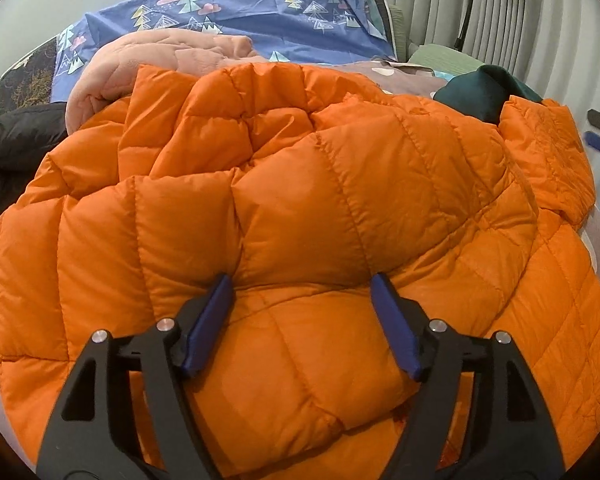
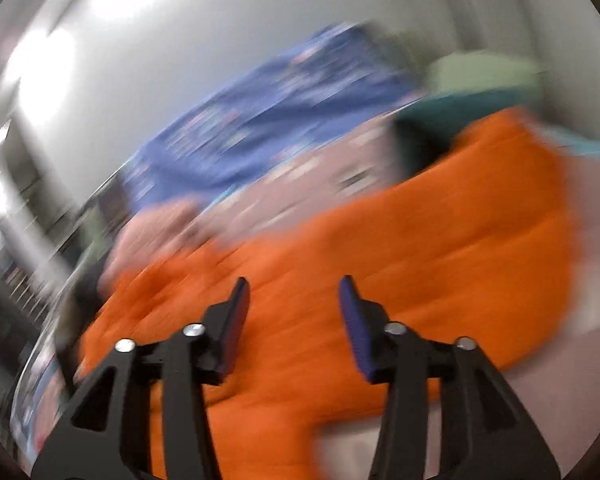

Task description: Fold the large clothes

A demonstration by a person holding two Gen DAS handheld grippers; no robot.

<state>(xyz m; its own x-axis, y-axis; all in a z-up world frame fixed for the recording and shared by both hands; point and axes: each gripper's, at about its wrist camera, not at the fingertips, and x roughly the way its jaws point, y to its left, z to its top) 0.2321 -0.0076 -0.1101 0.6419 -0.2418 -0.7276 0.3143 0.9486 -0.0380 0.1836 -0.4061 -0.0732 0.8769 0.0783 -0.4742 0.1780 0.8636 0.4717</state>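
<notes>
An orange quilted down jacket [image 1: 300,208] lies bunched on the bed and fills the left wrist view. My left gripper [image 1: 302,280] is open, its blue-padded fingertips resting on the jacket's puffy fabric with a fold bulging between them. The right wrist view is heavily motion-blurred; the jacket [image 2: 380,264] shows there as an orange mass. My right gripper [image 2: 294,284] is open and empty, held above the jacket. Its tip also shows at the right edge of the left wrist view [image 1: 598,136].
A pink quilted garment [image 1: 160,64] and a blue tree-print sheet [image 1: 240,12] lie behind the jacket. A dark green cloth [image 1: 480,92] sits at the back right, a black garment [image 1: 12,144] at the left. Grey curtains [image 1: 500,8] hang at the far right.
</notes>
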